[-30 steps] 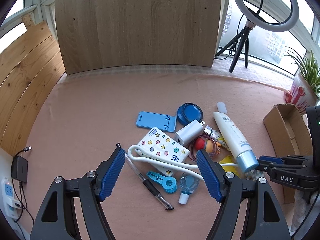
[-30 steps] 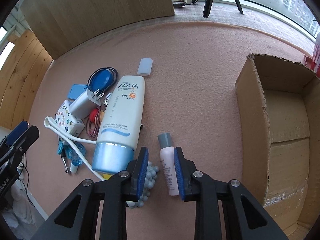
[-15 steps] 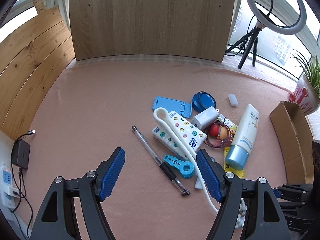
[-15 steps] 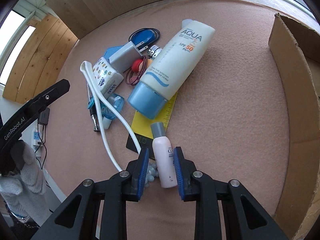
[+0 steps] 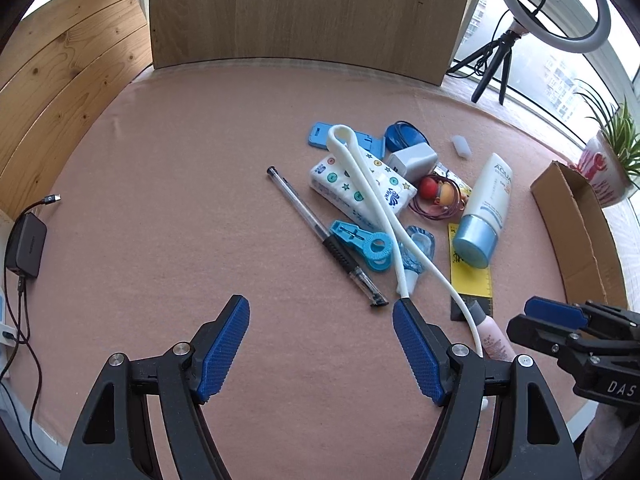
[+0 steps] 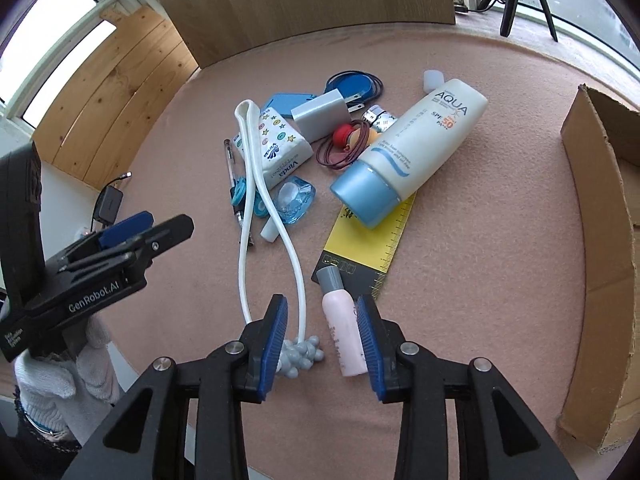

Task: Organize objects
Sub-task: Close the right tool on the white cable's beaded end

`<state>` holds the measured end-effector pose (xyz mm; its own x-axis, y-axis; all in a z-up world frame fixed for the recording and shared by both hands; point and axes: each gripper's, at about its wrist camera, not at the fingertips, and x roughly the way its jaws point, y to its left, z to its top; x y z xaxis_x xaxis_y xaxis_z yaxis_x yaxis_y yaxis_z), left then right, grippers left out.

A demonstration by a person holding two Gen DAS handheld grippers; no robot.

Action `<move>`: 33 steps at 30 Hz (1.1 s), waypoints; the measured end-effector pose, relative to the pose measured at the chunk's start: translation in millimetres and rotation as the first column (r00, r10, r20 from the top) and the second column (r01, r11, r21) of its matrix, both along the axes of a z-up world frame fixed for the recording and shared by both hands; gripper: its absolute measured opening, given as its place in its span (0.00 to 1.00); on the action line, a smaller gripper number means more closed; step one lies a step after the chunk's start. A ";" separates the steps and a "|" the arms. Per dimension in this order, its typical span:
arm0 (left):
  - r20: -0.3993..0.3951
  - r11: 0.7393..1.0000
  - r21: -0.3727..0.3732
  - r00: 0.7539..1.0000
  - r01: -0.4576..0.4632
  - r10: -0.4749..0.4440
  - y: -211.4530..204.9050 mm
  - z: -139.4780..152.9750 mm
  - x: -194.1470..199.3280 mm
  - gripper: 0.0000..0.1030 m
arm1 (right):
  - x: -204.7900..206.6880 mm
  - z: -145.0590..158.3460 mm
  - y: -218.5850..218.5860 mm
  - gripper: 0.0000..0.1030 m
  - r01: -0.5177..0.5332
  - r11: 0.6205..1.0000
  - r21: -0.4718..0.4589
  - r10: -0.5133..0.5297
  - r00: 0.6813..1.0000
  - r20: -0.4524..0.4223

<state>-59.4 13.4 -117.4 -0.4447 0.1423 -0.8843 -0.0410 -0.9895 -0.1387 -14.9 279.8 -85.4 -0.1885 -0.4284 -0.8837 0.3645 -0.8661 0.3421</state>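
A small pink bottle [image 6: 343, 326] with a grey cap lies on the pink mat between the fingers of my right gripper [image 6: 322, 338], which is open and straddles it and a grey bead cluster [image 6: 300, 354]. The bottle also shows in the left wrist view [image 5: 493, 336]. A pile lies beyond: an AQUA sunscreen tube [image 6: 408, 160], yellow ruler [image 6: 374, 240], white loop cord [image 6: 256, 184], tissue pack [image 6: 276, 150], charger [image 6: 320, 114] and pen [image 5: 320, 236]. My left gripper [image 5: 320, 348] is open and empty, short of the pile.
An open cardboard box [image 6: 600, 240] stands at the right, seen also in the left wrist view [image 5: 576, 228]. A wooden board [image 5: 308, 12] backs the mat. A ring light [image 5: 552, 4] and potted plant [image 5: 608, 160] stand far right. A power adapter [image 5: 26, 244] lies off the left edge.
My right gripper has opened off the pink bottle, which now lies on the mat by the ruler's end. My left gripper has drawn back from the pile.
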 end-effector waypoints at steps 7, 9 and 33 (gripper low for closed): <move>0.060 0.997 0.073 0.997 0.034 -0.038 23.5 -15.6 11.6 0.83 | -14.1 -0.2 -0.6 0.46 0.023 0.997 -0.079 -0.020 0.999 0.033; 0.072 0.994 0.103 0.997 0.032 -0.040 26.5 -18.8 12.7 0.83 | -18.7 -1.9 -5.3 0.46 0.022 0.995 -0.098 -0.017 0.999 0.049; 0.109 0.972 0.235 0.994 -0.010 -0.016 32.9 -36.2 10.9 0.31 | -33.9 -41.5 -46.0 0.22 -0.092 0.987 -0.133 0.119 0.971 0.205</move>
